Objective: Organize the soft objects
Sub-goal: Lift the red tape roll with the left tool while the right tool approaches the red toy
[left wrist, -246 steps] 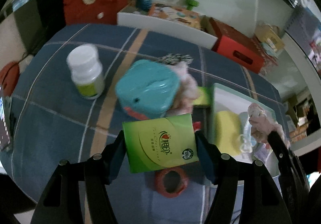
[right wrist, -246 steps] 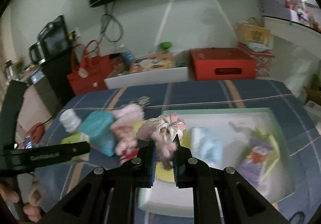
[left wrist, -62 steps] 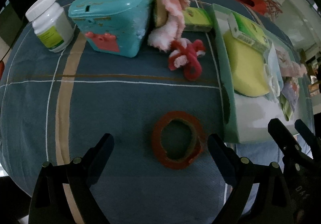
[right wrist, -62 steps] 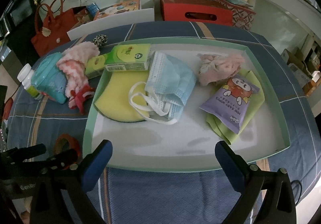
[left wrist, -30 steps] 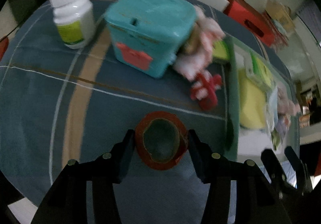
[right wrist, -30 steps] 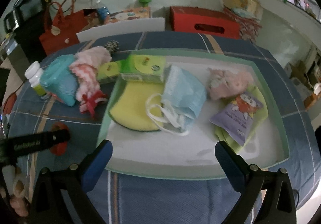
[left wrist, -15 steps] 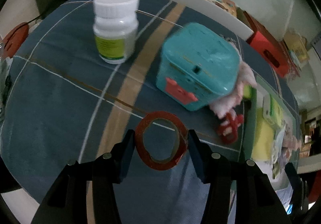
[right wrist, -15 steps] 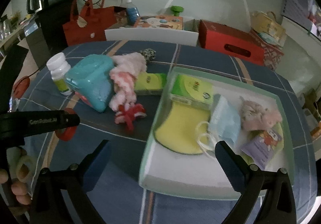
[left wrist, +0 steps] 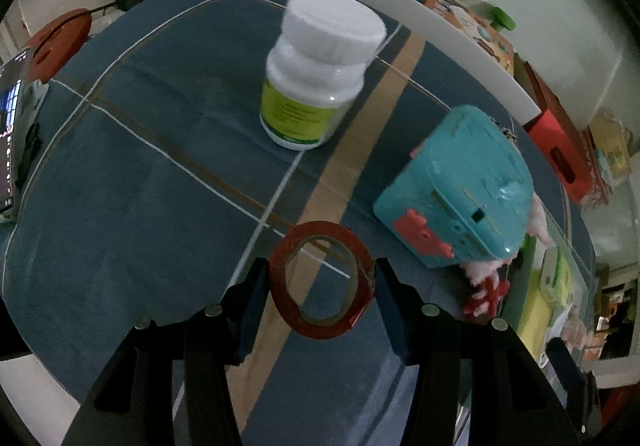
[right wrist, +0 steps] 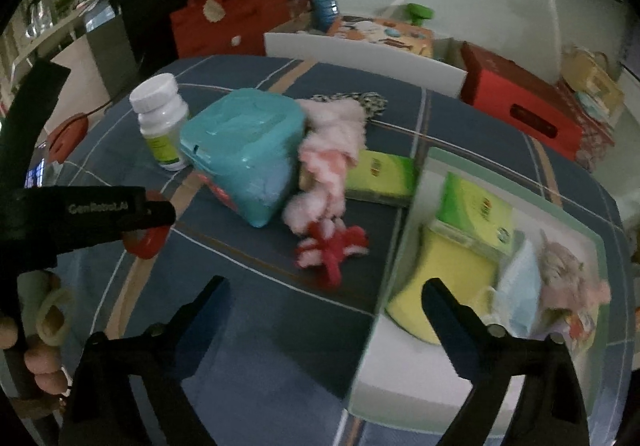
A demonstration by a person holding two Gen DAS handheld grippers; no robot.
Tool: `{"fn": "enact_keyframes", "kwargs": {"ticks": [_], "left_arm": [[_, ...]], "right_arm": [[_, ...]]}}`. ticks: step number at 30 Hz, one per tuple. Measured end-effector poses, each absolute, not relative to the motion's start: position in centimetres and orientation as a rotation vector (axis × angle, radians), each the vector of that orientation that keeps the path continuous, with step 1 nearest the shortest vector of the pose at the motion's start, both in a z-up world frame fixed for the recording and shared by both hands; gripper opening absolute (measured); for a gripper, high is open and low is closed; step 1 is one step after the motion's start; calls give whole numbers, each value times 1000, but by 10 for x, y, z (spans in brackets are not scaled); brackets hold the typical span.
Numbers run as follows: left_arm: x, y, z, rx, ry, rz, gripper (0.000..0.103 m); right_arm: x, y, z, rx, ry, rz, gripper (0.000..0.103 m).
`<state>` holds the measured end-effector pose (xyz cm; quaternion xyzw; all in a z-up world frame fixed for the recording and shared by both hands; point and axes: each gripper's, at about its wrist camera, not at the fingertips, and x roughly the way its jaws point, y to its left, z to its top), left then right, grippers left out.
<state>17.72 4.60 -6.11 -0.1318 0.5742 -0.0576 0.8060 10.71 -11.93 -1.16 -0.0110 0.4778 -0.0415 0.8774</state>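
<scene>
My left gripper [left wrist: 320,288] is shut on a red tape roll [left wrist: 322,280] and holds it above the blue checked cloth; the roll also shows in the right wrist view [right wrist: 146,238]. My right gripper [right wrist: 326,300] is open and empty, above the cloth just left of the tray. A red and white fuzzy toy [right wrist: 330,244] lies ahead of it, with a pink fluffy cloth [right wrist: 332,150] behind. The pale green tray [right wrist: 404,230] holds a yellow sponge [right wrist: 452,282], a green tissue pack [right wrist: 474,216], a blue mask [right wrist: 518,286] and a pink soft piece [right wrist: 568,274].
A teal plastic box [left wrist: 460,186] and a white pill bottle [left wrist: 320,66] stand on the cloth. A second green pack [right wrist: 380,176] lies beside the tray. A red handbag [right wrist: 236,22], a white board [right wrist: 360,54] and a red box [right wrist: 520,102] stand behind the table.
My left gripper closed on the red tape roll, lifted it and carried it left toward the pill bottle. My right gripper swung left, from over the tray to over the fuzzy toy.
</scene>
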Motion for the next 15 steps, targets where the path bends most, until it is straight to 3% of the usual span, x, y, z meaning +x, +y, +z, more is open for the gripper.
{"fn": "enact_keyframes", "kwargs": {"ticks": [5, 13, 15], "left_arm": [[178, 48, -60, -304, 1226, -129, 54], [176, 54, -60, -320, 1234, -148, 54], [176, 54, -59, -318, 1232, -150, 54]], "right_arm": [[122, -113, -18, -25, 1022, -73, 82], [137, -118, -29, -7, 1028, -76, 81], [140, -119, -32, -13, 1030, -74, 75]]}}
